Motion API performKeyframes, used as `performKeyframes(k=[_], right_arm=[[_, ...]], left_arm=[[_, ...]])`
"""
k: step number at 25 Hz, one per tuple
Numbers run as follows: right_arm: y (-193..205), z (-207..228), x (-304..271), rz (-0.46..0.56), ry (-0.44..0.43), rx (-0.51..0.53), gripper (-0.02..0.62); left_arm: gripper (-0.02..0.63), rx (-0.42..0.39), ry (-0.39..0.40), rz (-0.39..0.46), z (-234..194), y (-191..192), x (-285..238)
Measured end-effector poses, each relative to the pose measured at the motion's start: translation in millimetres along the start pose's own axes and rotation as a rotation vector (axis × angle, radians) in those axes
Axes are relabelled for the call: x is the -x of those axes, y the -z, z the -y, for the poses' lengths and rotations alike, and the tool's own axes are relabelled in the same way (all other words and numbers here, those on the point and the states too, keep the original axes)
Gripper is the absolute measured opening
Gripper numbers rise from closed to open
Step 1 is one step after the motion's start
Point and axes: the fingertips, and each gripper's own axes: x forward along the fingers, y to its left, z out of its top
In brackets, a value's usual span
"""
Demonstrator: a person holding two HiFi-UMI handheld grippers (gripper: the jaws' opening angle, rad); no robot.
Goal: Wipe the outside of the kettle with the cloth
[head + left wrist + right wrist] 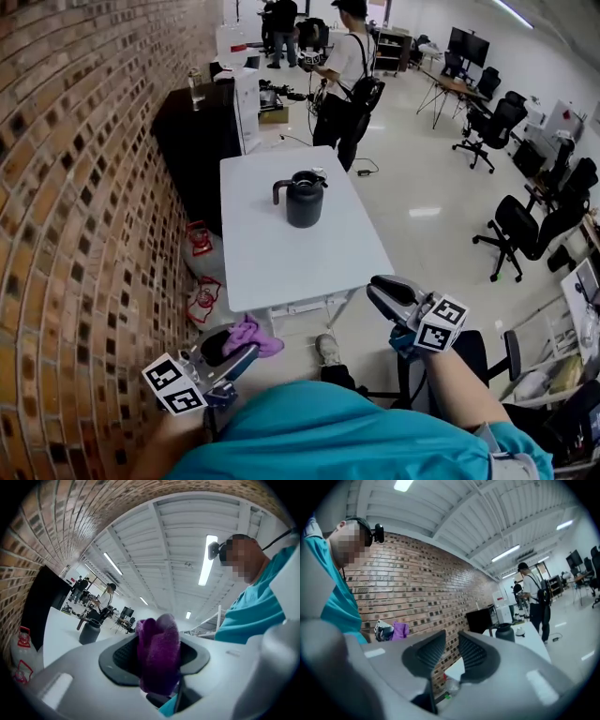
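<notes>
Cloth [158,653], purple and bunched, is squeezed tight in the left gripper [232,352], held low by the body, ready to rub. Right gripper [452,649] holds nothing, jaws a little apart, maybe to steady things. Far off, the kettle [304,200] stands upright on the white table [281,267], untouched

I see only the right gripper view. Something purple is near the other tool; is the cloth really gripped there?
Observer: Yes. In the left gripper view the left tool is shut on the purple cloth, which bulges out above it.
Operator: Which way does the kettle's handle point?
Observer: In the head view the kettle has its handle toward the brick wall.
Operator: Is my tool above the table?
Observer: No, the right tool is off the white table, by its near right corner.
</notes>
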Motion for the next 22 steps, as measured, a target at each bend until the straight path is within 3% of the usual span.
performKeyframes(k=[4,8,11,18,22], right_arm=[[-7.2,112.2,-19.7,0.0,-0.047,0.065,0.08],[-17.8,201.1,-52.0,-0.027,-0.126,0.036,0.08],[-27.9,246.9,-71.1,-0.033,-0.159,0.007,0.08],[-12.3,293.7,-109.3,-0.084,-0.146,-0.051,0.08],[0.7,286.0,-135.8,-0.132,-0.118,-0.05,0.08]], left_arm=[[0.196,-0.009,-0.042,-0.028,-67.8,7.5,-108.1],[0.197,0.126,-0.104,-0.031,-133.0,10.7,-197.3],[0.196,0.167,-0.165,-0.113,-177.1,17.4,-242.2],[0.196,0.215,-0.21,-0.204,-264.1,43.5,-291.0],[0.196,0.235,-0.185,-0.174,-302.3,32.8,-301.2]])
